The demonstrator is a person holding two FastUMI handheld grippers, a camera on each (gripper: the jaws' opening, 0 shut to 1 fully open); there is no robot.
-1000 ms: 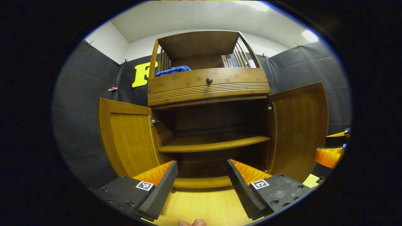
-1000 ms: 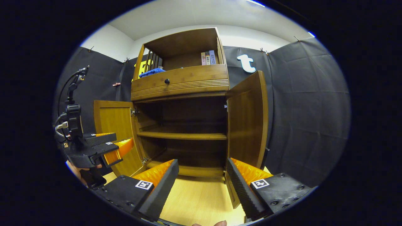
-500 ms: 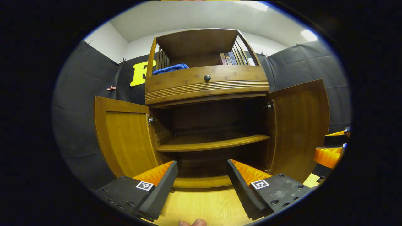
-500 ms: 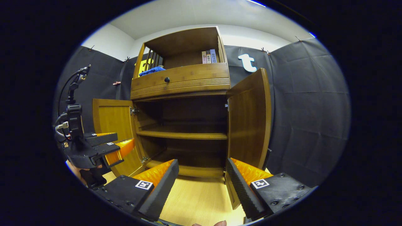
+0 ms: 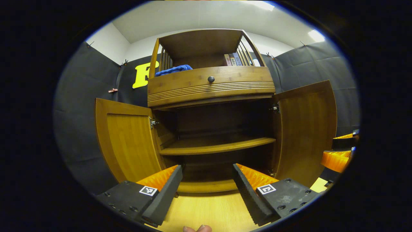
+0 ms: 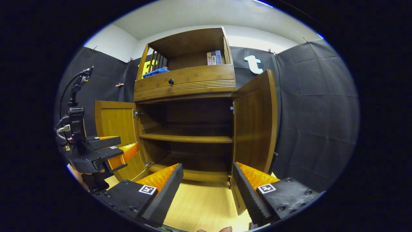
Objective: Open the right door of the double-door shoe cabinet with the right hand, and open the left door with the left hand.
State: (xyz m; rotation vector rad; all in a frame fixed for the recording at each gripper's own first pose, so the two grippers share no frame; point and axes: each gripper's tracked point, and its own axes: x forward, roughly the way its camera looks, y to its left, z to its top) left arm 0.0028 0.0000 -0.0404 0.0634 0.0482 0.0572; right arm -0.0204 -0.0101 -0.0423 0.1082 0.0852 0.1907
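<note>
Shoe cabinet (image 5: 210, 106): we face it, standing on the wooden floor (image 5: 206, 211).
Left door (image 5: 127, 138): swung wide.
Right door (image 6: 256, 125): swung wide.
Left gripper (image 5: 207, 190): we hold it spread, empty.
Right gripper (image 6: 207, 190): spread, empty.

The wooden double-door shoe cabinet (image 5: 210, 87) stands upright with both doors swung wide open — the left door (image 5: 128, 138) angled out to the left, the right door (image 5: 304, 129) out to the right. Inside, a bare middle shelf (image 6: 186, 138) spans the dark interior.
</note>
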